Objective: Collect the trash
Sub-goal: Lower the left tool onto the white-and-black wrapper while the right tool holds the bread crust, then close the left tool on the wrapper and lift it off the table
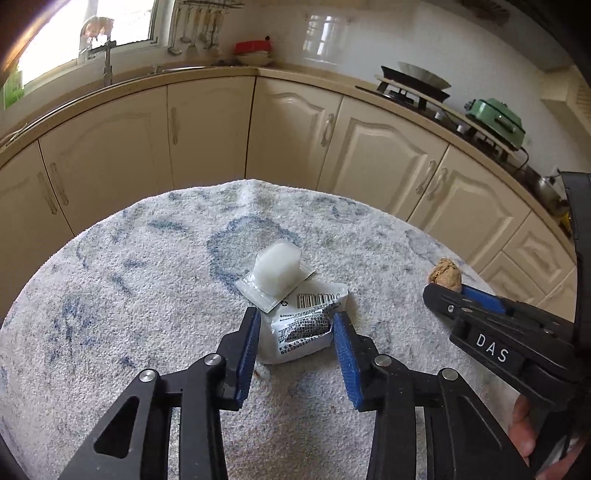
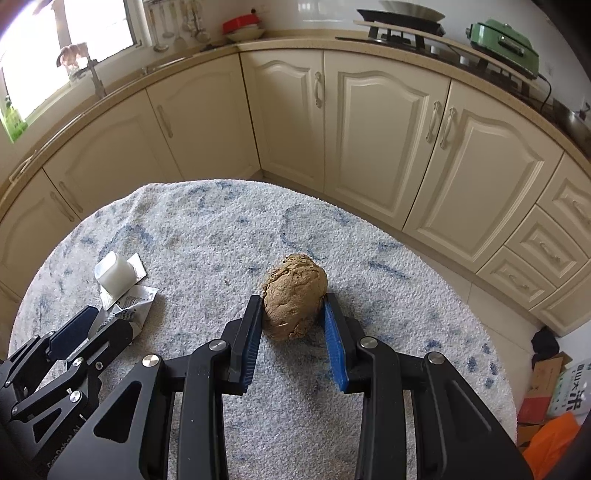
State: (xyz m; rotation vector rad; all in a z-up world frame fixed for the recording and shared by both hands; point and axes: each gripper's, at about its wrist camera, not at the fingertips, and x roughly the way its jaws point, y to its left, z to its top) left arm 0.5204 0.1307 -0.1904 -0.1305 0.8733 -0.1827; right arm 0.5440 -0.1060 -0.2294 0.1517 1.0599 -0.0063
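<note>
A white printed wrapper (image 1: pixel 299 332) with a barcode lies on the round table's blue-flecked white cloth (image 1: pixel 147 277). My left gripper (image 1: pixel 295 328) is shut on it, one blue pad against each side. A clear plastic blister cup (image 1: pixel 277 267) rests on the wrapper's far end, just beyond the fingertips. In the right wrist view, my right gripper (image 2: pixel 293 299) is shut on a brown crumbly lump (image 2: pixel 295 295) resting on the cloth (image 2: pixel 221 240). The same view shows the left gripper (image 2: pixel 99 325), the wrapper (image 2: pixel 136 299) and the cup (image 2: pixel 112 273) at the left. The right gripper (image 1: pixel 448 290) and lump (image 1: pixel 445 275) appear at the left wrist view's right.
Cream kitchen cabinets (image 2: pixel 369 129) curve around beyond the table, under a counter with a stove (image 2: pixel 399 22) and a green appliance (image 2: pixel 506 33). Boxes and an orange bag (image 2: pixel 550 439) sit on the floor at right. A person's hand (image 1: pixel 521 424) holds the right gripper.
</note>
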